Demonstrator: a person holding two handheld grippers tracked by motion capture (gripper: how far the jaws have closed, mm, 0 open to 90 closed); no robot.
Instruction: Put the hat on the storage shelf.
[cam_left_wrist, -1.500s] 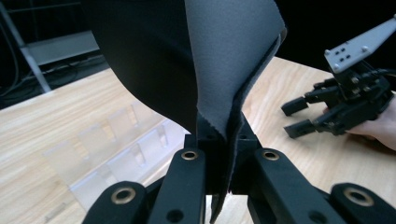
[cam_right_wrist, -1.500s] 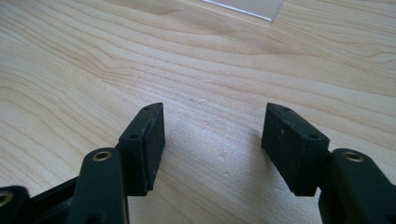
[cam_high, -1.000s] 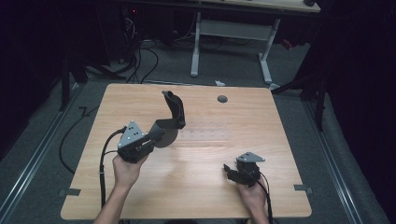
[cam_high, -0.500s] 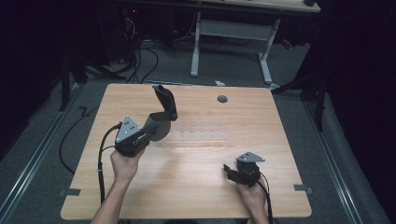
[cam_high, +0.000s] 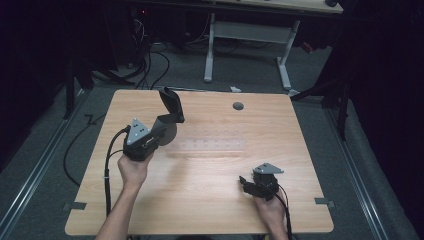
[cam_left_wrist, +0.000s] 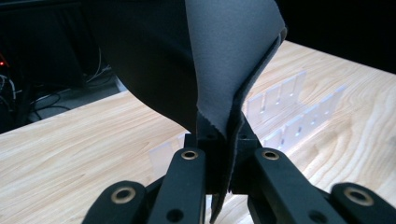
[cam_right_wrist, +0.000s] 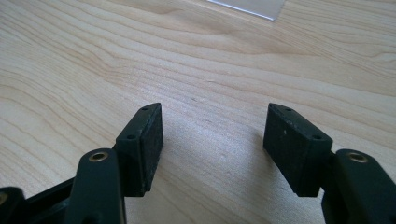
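Up off the table (cam_high: 210, 172), on the left side, the left gripper (cam_high: 159, 131) holds a dark grey cloth (cam_high: 169, 114). Its jaws are pinched tight on the cloth's bottom edge, which shows well in the left gripper view, where the cloth (cam_left_wrist: 219, 60) rises from between the jaws and folds over like a cone. The cloth stands up in the air above the far left part of the table and hangs free of the wood. Near the middle lies a clear plastic rack (cam_high: 212, 145), flat and hard to see. Farther right, a small dark round spot (cam_high: 238, 106) sits near the far edge. On the right, close to the person, the right gripper (cam_high: 248, 183) rests low by the table with its jaws wide apart and nothing between them. What could go wrong? The grip is on just a thin bit of the edge, so I think the cloth could slip out if it is swung fast. The loose end could also flop down and snag on the rack and drag it along.
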